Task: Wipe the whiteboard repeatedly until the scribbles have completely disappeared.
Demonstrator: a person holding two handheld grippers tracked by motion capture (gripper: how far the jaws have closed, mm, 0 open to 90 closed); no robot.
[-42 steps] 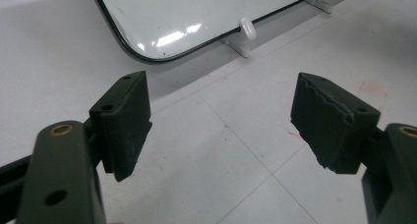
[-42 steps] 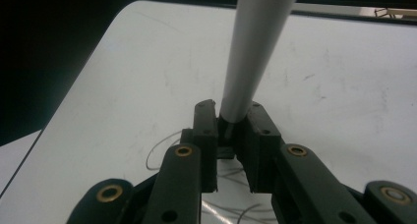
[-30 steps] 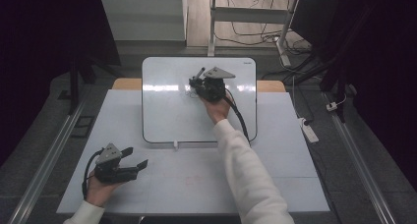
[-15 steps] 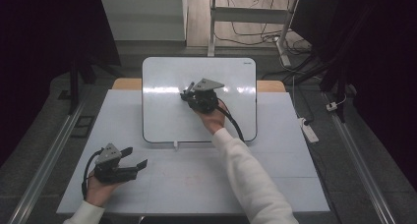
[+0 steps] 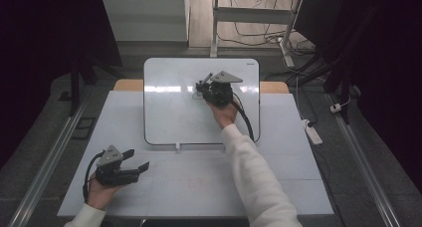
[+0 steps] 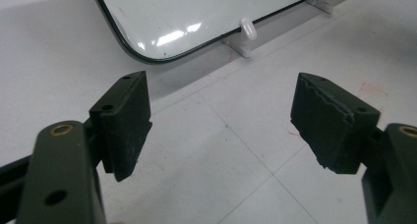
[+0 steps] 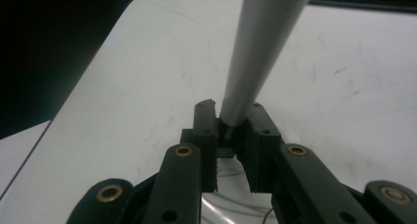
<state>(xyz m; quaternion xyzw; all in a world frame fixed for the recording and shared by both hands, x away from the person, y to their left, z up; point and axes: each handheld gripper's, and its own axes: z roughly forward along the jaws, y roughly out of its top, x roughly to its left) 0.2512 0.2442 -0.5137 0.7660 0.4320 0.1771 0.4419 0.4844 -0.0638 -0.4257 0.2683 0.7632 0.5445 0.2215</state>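
Observation:
A white whiteboard [image 5: 169, 112] lies flat on the far half of the table. My right gripper [image 5: 203, 84] hovers over its upper middle, shut on a grey-white marker [image 7: 258, 52] that stands up between the pads [image 7: 204, 135]. The marker's tip is hidden under the jaws. In the right gripper view the gripper [image 7: 231, 130] points at the board surface [image 7: 147, 86]. My left gripper [image 5: 138, 160] rests at the near left of the table, open. In the left gripper view its fingertips [image 6: 221, 121] frame bare tabletop, short of the board's rounded corner [image 6: 147, 57].
A small white clip [image 5: 177, 147] sits at the board's near edge. The table [image 5: 199, 187] is pale grey with faint seams. A power strip [image 5: 312, 132] and cables lie on the floor to the right. Metal rails run along both sides.
My right gripper with the marker slid a little left and nearer over the board, then back right. The left gripper has stayed still.

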